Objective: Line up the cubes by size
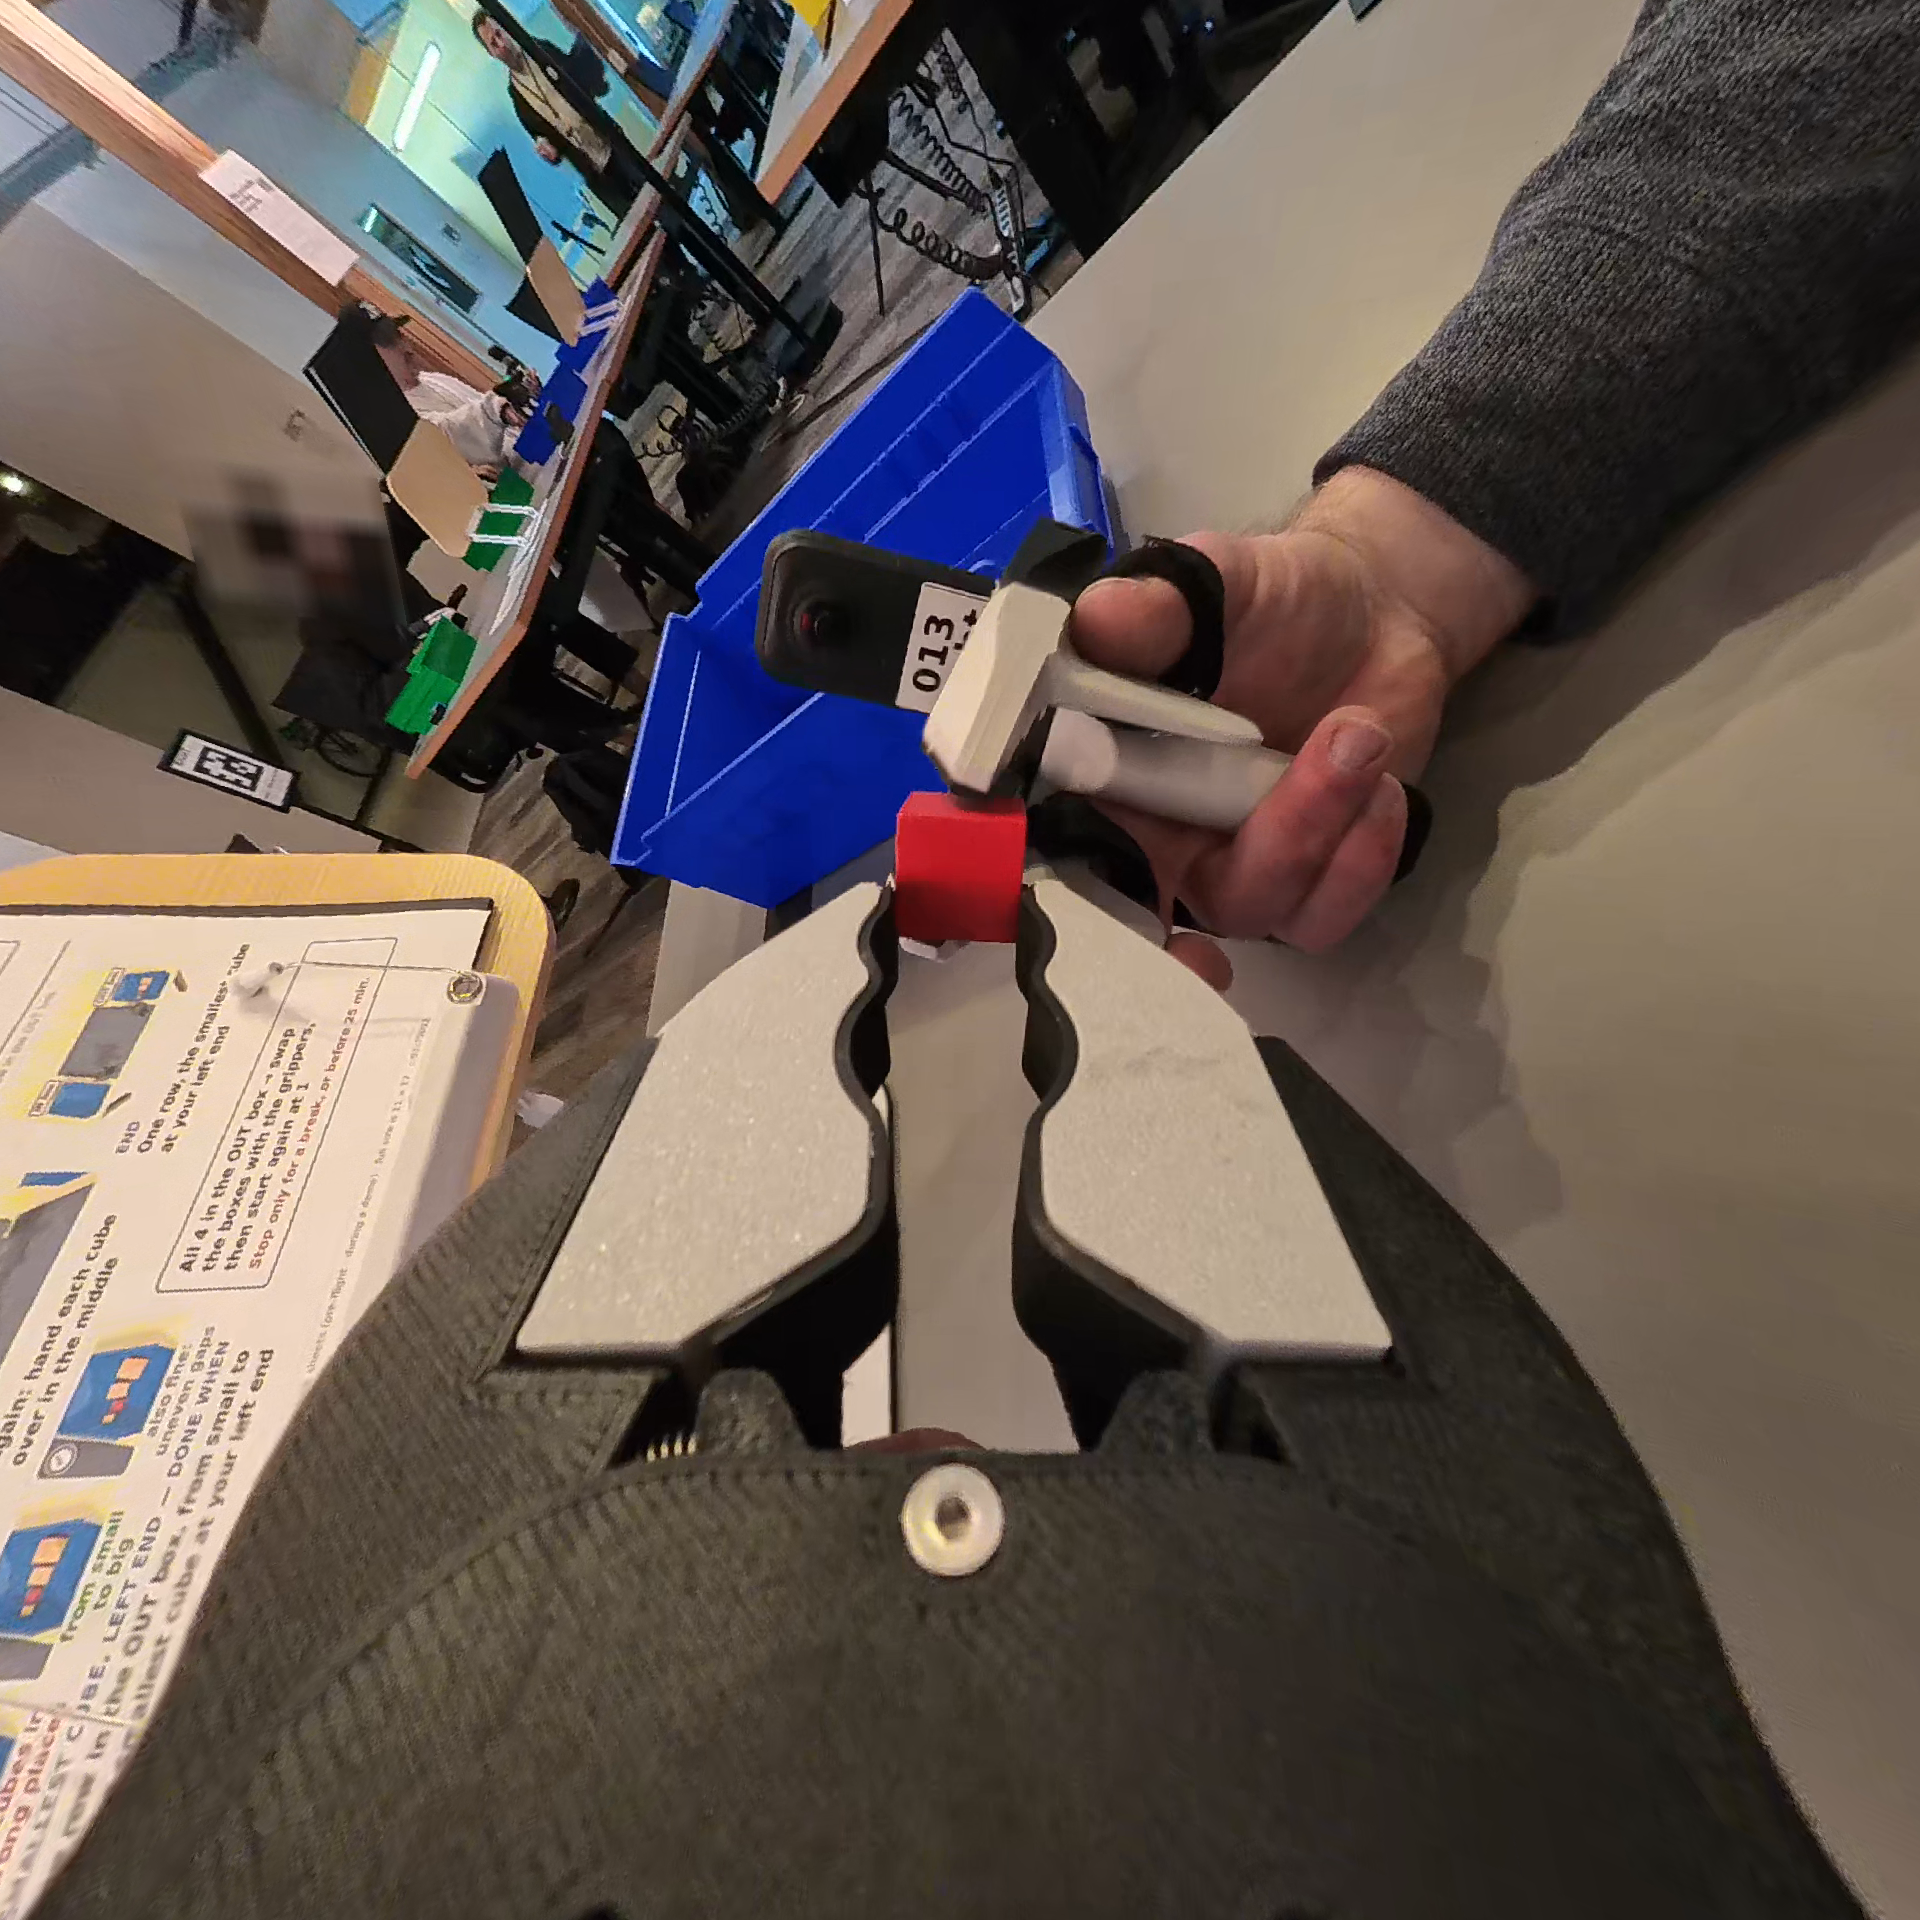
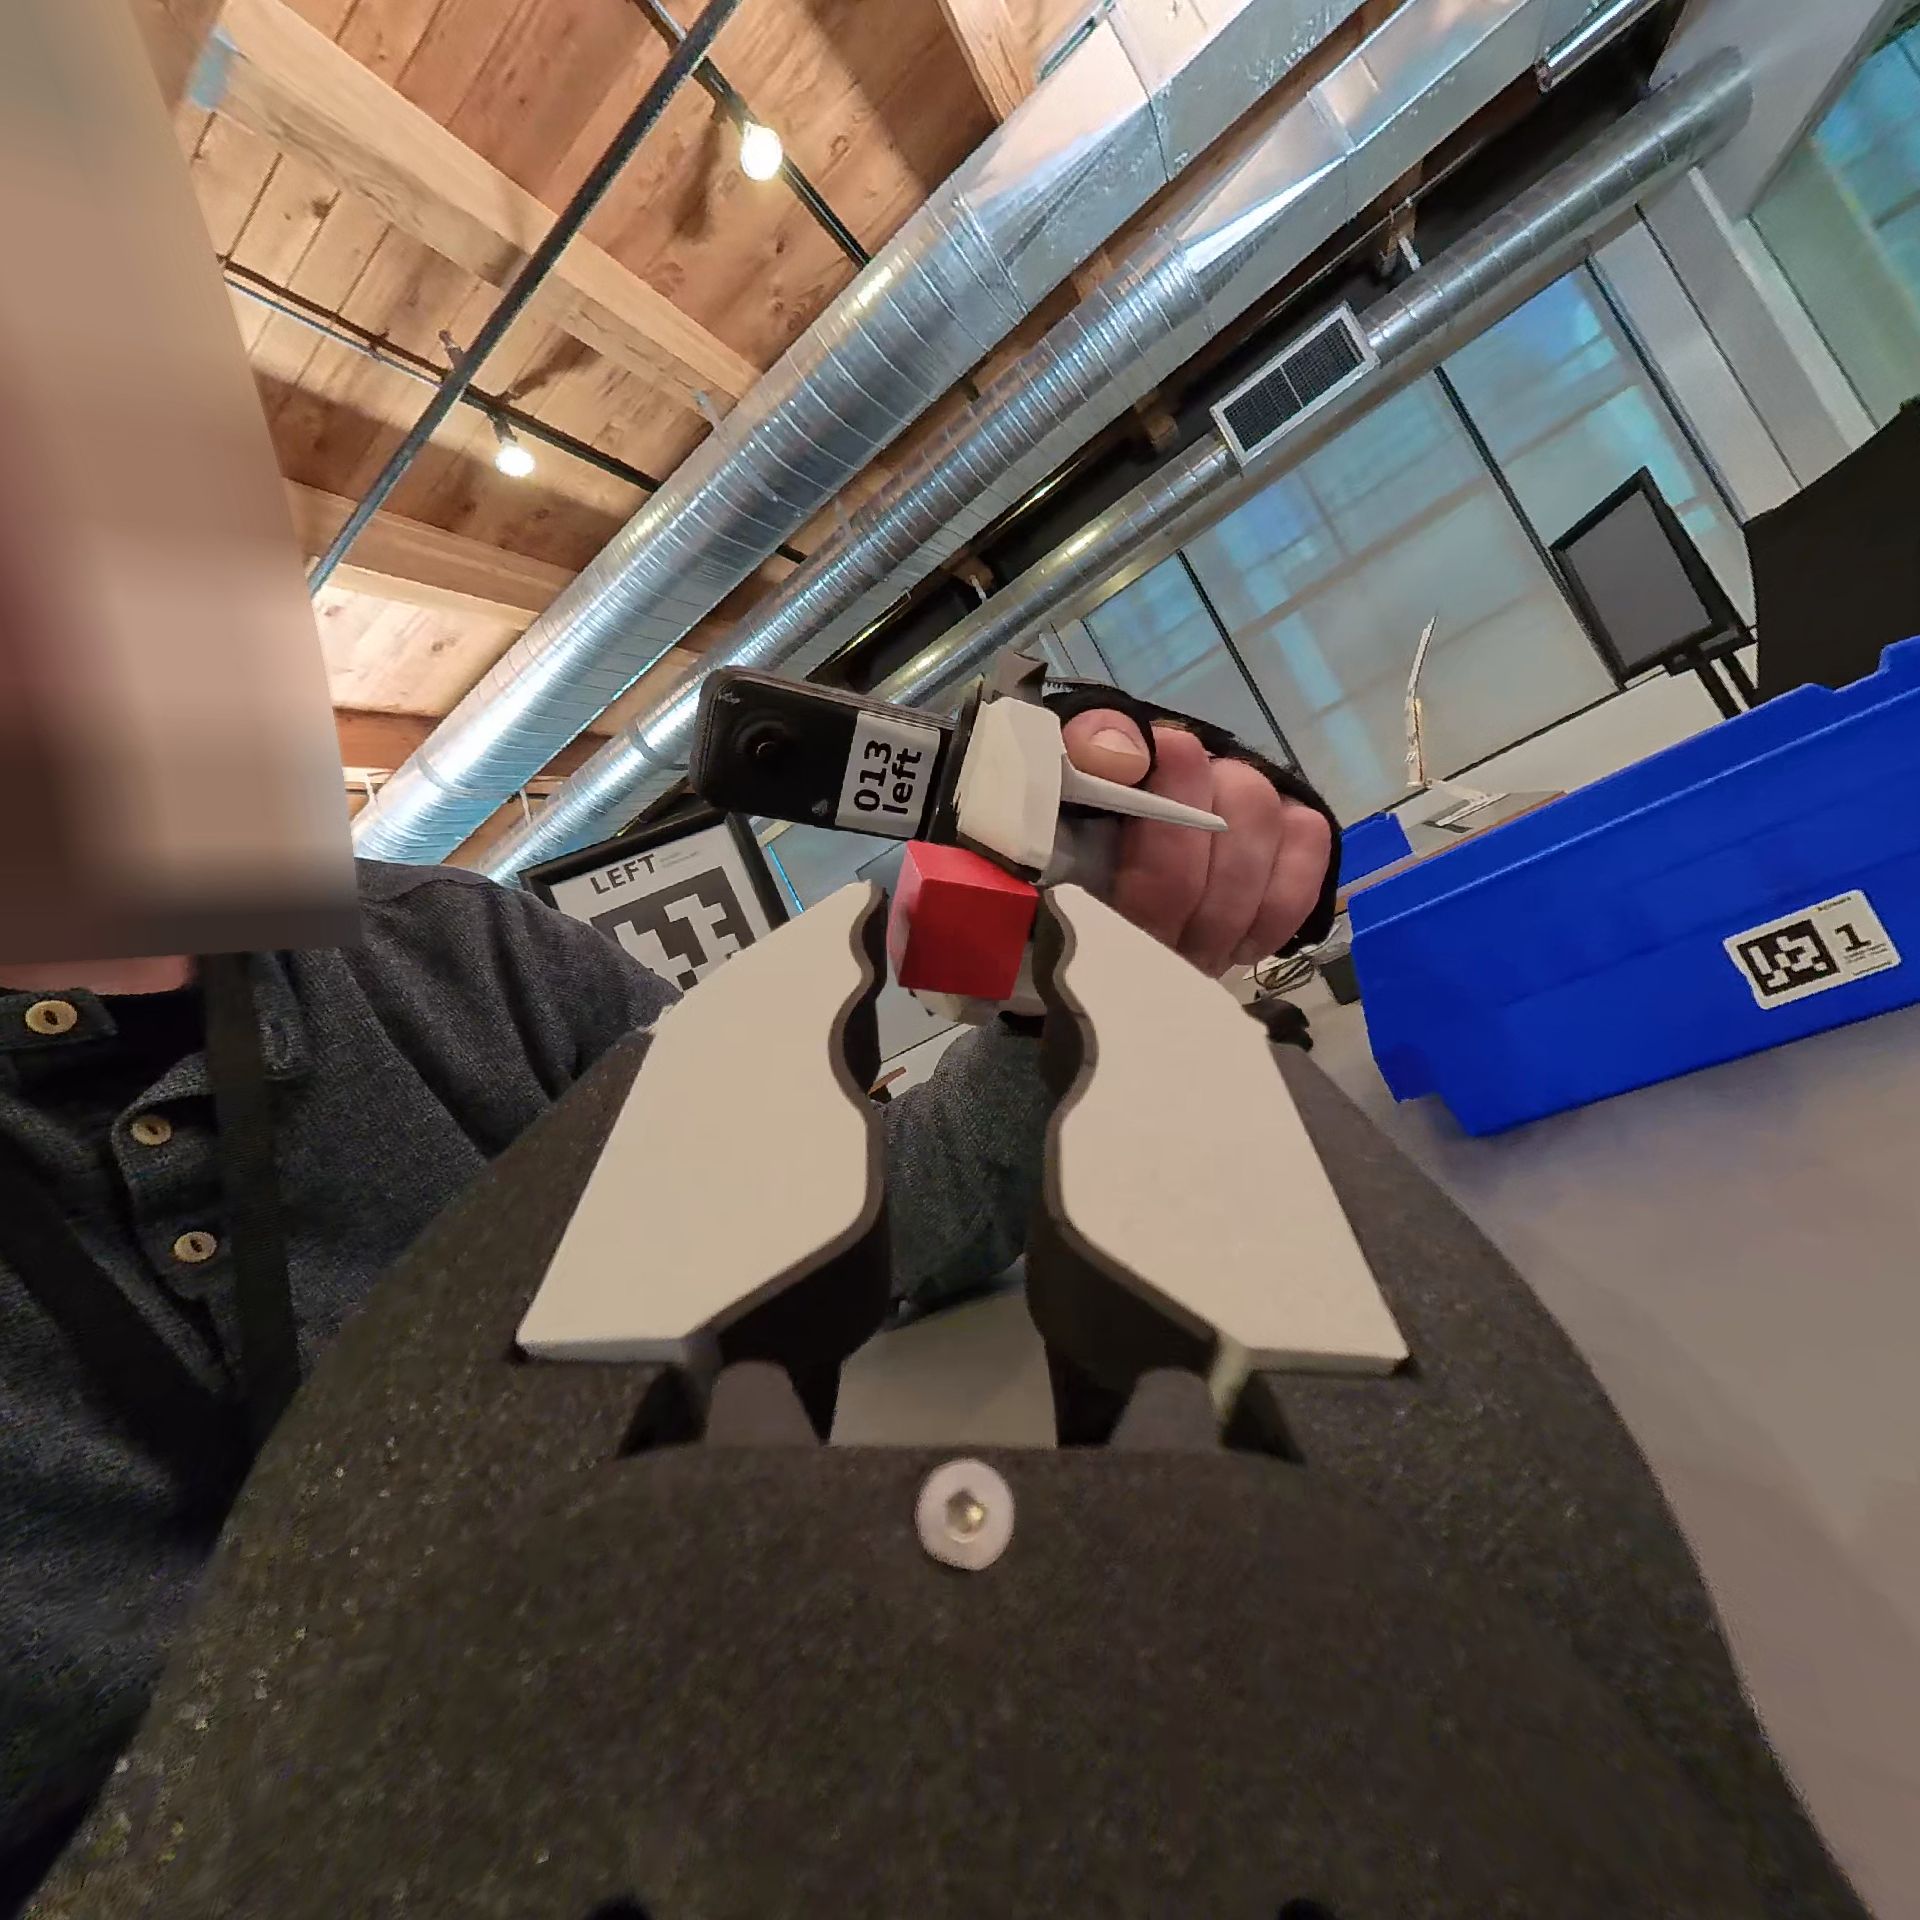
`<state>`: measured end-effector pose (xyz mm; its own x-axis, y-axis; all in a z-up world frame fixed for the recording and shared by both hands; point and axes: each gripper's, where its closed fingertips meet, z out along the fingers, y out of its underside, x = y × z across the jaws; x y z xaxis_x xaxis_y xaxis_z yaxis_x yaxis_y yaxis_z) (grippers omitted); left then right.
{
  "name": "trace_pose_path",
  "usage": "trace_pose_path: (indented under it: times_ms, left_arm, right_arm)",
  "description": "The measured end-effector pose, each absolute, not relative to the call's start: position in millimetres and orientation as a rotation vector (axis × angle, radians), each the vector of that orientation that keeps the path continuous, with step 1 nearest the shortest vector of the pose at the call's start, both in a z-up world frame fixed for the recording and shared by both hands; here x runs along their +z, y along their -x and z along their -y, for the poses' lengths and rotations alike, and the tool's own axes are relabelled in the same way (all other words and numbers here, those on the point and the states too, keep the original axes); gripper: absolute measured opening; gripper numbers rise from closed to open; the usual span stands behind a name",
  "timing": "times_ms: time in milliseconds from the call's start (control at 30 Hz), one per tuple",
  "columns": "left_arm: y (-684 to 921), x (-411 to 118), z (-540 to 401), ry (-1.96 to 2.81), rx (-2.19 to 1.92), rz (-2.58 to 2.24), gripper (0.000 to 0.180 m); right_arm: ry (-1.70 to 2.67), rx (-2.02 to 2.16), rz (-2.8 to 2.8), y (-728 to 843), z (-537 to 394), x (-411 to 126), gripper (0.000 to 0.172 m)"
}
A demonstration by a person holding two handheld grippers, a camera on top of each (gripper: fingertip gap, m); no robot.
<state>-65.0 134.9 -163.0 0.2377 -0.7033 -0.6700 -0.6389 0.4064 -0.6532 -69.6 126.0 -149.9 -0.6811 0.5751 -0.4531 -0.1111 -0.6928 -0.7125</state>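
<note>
A small red cube [image 1: 961, 883] is held up in the air between both grippers. My left gripper [image 1: 956, 920] is shut on it, with both pads pressed to its sides. In the right wrist view the cube [image 2: 966, 935] sits tilted between the tips of my right gripper [image 2: 961, 940]. Those pads stand close around it with a thin gap, so the right gripper counts as open. In the left wrist view one of the right gripper's white fingers [image 1: 987, 686] lies across the cube's top. The left gripper's fingers [image 2: 1013, 800] clamp the cube from above and below.
A blue bin [image 1: 883, 582] stands on the grey table [image 1: 1662, 1143] behind the cube, and also shows at the right in the right wrist view [image 2: 1621, 997]. A printed instruction sheet [image 1: 156, 1195] lies at the left. A person's hand [image 1: 1351, 707] and sleeve hold the right gripper. The tips of both grippers are at nearly the same place.
</note>
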Motion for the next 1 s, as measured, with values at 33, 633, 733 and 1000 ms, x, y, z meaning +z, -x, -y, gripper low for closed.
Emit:
trace_pose_path:
  times_ms: [33,633,733,1000]
  left_arm:
    - [64,-163,-134,1.273,-0.064,-1.450,0.021]
    - [87,-125,-131,1.271,-0.067,-1.342,0.046]
    - [102,-120,-131,1.297,-0.003,-1.348,0.025]
    - [121,-106,-127,1.306,0.069,-1.331,0.001]
  right_arm:
    - [0.962,2.394,0.939,69,-126,-150,0.025]
    - [0.935,2.126,1.039,57,-128,-124,0.021]
    - [0.918,1.980,1.098,42,-133,-104,0.021]
    - [1.033,1.394,1.182,-25,-208,-65,0.021]
